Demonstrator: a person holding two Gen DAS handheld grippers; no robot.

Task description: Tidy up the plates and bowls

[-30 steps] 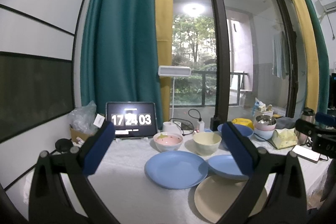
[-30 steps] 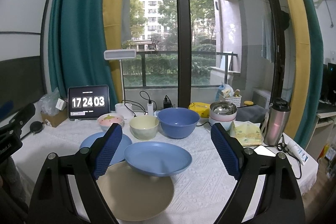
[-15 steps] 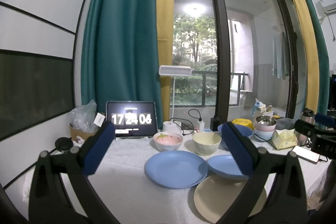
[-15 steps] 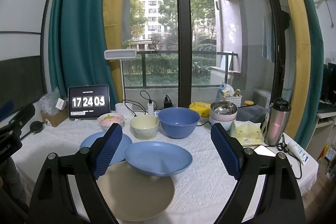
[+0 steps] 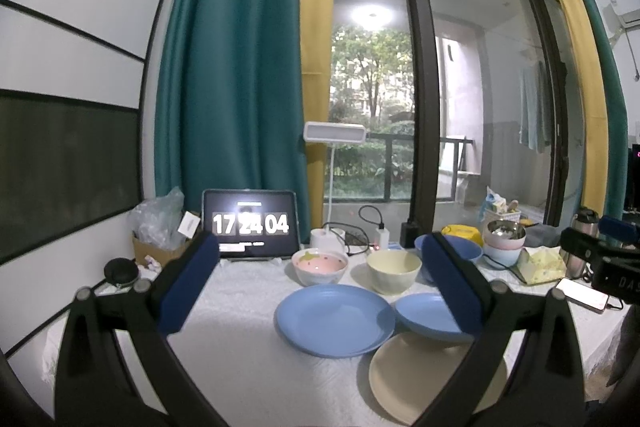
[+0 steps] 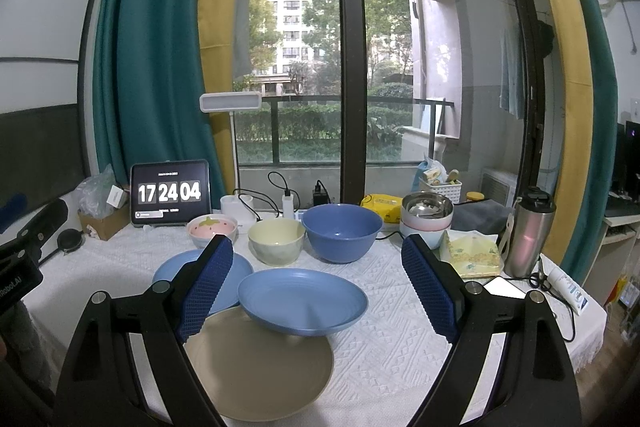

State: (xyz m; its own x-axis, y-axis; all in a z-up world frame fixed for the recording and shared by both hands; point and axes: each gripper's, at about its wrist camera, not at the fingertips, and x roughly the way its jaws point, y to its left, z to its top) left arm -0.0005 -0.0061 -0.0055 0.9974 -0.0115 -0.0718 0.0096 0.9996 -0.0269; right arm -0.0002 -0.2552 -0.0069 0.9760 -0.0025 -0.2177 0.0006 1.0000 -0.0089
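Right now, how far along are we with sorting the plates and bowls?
Barely started. Done: only the deep blue plate overlaps the beige plate. In hand: nothing; left claw and right claw are open above the table. Left: the flat blue plate, pink bowl, cream bowl and big blue bowl stand separately.
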